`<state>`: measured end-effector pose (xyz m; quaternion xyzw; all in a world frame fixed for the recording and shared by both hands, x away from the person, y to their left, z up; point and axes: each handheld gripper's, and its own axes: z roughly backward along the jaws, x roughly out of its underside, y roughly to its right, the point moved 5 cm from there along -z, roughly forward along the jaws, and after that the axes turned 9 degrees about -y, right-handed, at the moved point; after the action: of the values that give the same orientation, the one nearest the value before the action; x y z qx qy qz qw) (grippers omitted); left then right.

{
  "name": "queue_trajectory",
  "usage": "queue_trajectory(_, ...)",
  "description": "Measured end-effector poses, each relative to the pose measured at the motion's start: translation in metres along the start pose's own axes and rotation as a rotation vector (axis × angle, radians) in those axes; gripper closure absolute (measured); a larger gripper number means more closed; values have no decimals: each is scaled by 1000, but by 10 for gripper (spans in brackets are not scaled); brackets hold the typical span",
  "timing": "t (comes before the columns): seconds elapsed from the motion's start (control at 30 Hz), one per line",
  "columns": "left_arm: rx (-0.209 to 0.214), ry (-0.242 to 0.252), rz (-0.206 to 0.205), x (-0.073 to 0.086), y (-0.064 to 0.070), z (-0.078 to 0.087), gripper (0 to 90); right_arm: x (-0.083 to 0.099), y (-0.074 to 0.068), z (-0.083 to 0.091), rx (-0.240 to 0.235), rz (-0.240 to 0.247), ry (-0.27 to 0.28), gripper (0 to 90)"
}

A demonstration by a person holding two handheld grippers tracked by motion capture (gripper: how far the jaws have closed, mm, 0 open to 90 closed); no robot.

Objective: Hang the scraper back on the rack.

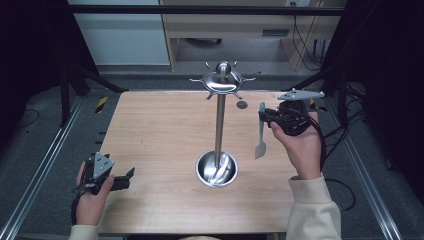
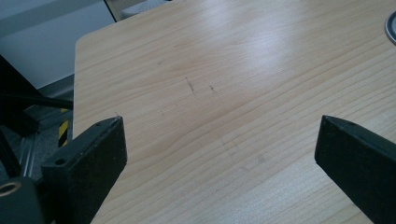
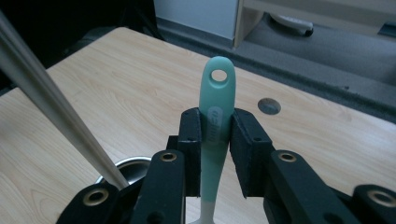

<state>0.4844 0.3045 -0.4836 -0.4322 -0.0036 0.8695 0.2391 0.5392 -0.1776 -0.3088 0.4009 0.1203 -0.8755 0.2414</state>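
Overhead, wooden table [image 1: 150,130] amid dark floor [image 1: 45,115], steel stand [image 1: 219,125].

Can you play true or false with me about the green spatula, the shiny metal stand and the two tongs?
1. The right tongs are shut on the green spatula. True.
2. The spatula already hangs from a hook on the metal stand. False: the tongs hold it in the air beside the stand's pole.
3. The left tongs are open with nothing between them. True.
4. The spatula's handle has a hole at its end. True.
5. The left tongs are touching the stand's bowl-shaped base. False: they sit apart from it, near the table's front left corner.
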Motion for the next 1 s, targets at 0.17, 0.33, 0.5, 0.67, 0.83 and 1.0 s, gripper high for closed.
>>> queue_trajectory(0.17, 0, 4, 4, 0, -1, 1, 21, -6, -7, 19, -7, 17, 55, 747)
queue_trajectory(0.33, 0, 2, 4, 0, -1, 1, 21, -11, -16, 36, -16, 53, 101, 746)
queue_trajectory(0.5, 0, 3, 4, 0, -1, 1, 21, -13, -19, 45, -16, 63, 121, 747)
queue_trajectory(0.67, 0, 3, 4, 0, -1, 1, 21, -14, -21, 50, -15, 68, 136, 746)
queue_trajectory(0.83, 0, 3, 4, 0, -1, 1, 21, -15, -23, 56, -22, 71, 151, 746)
queue_trajectory(1.0, 1, 2, 6, 0, -1, 1, 21, -17, -30, 65, -29, 94, 171, 746)
